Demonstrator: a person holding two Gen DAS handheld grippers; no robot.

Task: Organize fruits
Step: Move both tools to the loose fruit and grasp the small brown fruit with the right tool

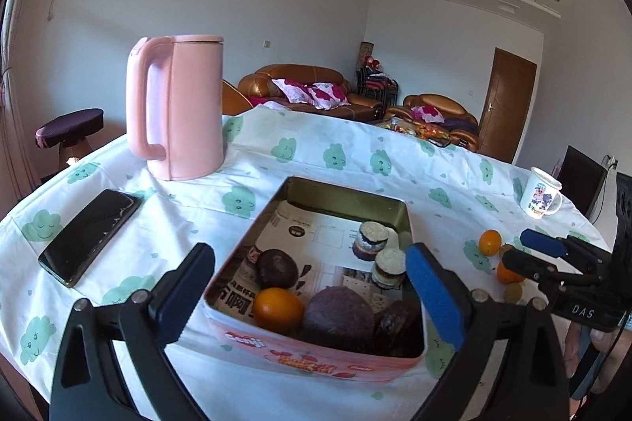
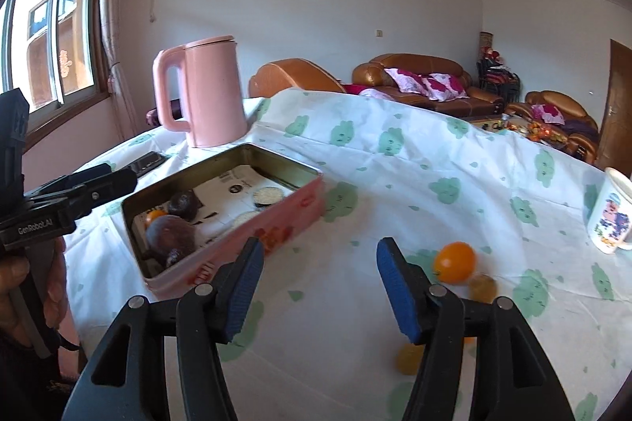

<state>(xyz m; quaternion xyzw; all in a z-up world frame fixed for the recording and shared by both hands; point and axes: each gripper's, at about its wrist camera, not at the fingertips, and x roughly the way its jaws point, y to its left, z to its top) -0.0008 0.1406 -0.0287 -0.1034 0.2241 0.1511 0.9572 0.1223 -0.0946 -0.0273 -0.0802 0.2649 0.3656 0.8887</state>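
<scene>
A pink tin box (image 1: 316, 365) sits on the table and holds an orange fruit (image 1: 277, 308), dark purple fruits (image 1: 337, 314) and two small cups (image 1: 374, 236). My left gripper (image 1: 312, 292) is open and empty, its fingers astride the tin's near end. My right gripper (image 2: 320, 288) is open and empty above bare cloth, right of the tin (image 2: 252, 227). An orange fruit (image 2: 454, 261) and small yellow fruits (image 2: 482, 287) lie on the cloth to its right. The right gripper also shows in the left wrist view (image 1: 527, 249), near loose orange fruits (image 1: 489, 242).
A pink kettle (image 1: 183, 104) stands behind the tin. A black phone (image 1: 91, 235) lies at the left. A white printed mug (image 1: 540, 197) stands at the far right. The round table carries a white cloth with green clouds (image 1: 324, 152). Sofas stand beyond.
</scene>
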